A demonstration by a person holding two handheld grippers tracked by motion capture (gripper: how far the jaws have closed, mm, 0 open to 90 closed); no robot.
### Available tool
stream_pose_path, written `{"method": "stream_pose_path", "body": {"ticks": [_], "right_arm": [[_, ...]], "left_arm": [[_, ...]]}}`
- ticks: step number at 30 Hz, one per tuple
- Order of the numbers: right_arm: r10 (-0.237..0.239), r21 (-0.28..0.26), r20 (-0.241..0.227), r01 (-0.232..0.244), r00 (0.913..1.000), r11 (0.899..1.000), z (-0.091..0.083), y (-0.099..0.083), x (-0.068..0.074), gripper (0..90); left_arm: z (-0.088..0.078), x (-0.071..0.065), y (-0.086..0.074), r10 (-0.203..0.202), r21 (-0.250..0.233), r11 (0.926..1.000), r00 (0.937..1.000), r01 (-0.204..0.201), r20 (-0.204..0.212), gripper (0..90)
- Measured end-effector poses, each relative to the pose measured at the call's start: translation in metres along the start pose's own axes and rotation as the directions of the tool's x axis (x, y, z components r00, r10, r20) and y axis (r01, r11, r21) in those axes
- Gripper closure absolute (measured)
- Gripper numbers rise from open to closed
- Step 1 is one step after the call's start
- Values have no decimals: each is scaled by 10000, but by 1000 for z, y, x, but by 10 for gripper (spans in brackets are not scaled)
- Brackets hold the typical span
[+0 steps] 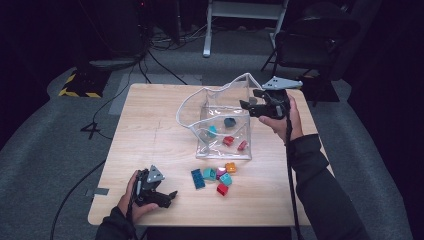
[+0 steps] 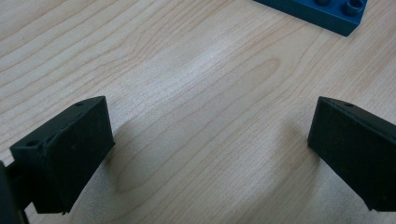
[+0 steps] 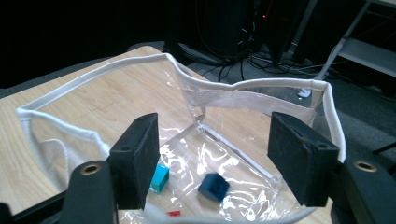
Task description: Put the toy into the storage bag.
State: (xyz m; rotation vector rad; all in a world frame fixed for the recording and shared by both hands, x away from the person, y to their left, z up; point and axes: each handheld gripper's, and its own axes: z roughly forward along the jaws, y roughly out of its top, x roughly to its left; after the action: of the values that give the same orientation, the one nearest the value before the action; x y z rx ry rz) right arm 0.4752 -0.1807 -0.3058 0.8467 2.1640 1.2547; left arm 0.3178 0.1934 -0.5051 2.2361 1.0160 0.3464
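A clear plastic bag (image 1: 187, 102) with a white rim (image 3: 93, 74) stands open on the wooden table (image 1: 150, 130). Inside it lie a dark blue brick (image 1: 229, 121) (image 3: 214, 186), a teal brick (image 1: 212, 131) (image 3: 159, 178) and two red bricks (image 1: 228, 140). My right gripper (image 1: 249, 98) (image 3: 212, 149) hovers over the bag's right rim, open, with nothing between its jaws. In front of the bag lie a flat blue brick (image 1: 197, 178) (image 2: 317, 11) and several small coloured bricks (image 1: 223, 175). My left gripper (image 1: 170, 197) (image 2: 210, 149) rests low at the table's front left, open over bare wood.
A dark chair (image 1: 310, 40) stands beyond the table's far right corner. A white desk frame (image 1: 245, 10) and floor cables (image 1: 150, 60) lie behind. A yellow-and-black striped base (image 1: 80, 86) sits at the far left. The table's left half is bare wood.
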Motion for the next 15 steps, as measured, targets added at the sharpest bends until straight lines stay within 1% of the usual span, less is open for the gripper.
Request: {"method": "stream_pose_path", "body": {"ticks": [1, 3, 7, 9, 11, 15], "right_arm": [[-32, -24, 65, 32, 10000, 10000, -2, -1, 1, 307], [-52, -58, -35, 52, 10000, 10000, -7, -2, 2, 298], [-59, -328, -213, 52, 9998, 9994, -17, -7, 3, 273], [-139, -369, -181, 132, 9997, 9992, -21, -9, 4, 263], [-83, -464, -294, 69, 9995, 9989, -26, -10, 4, 254], [-244, -578, -361, 223, 9991, 9981, -36, -13, 7, 246]], "left_arm": [[0, 0, 0, 0, 0, 10000, 10000, 0, 2, 3], [0, 0, 0, 0, 0, 10000, 10000, 0, 2, 2], [0, 0, 0, 1, 0, 10000, 10000, -1, 3, 2], [0, 0, 0, 1, 1, 10000, 10000, -1, 2, 2], [0, 0, 0, 3, 3, 10000, 10000, -3, 1, 2], [0, 0, 0, 1, 2, 10000, 10000, -1, 0, 2]]}}
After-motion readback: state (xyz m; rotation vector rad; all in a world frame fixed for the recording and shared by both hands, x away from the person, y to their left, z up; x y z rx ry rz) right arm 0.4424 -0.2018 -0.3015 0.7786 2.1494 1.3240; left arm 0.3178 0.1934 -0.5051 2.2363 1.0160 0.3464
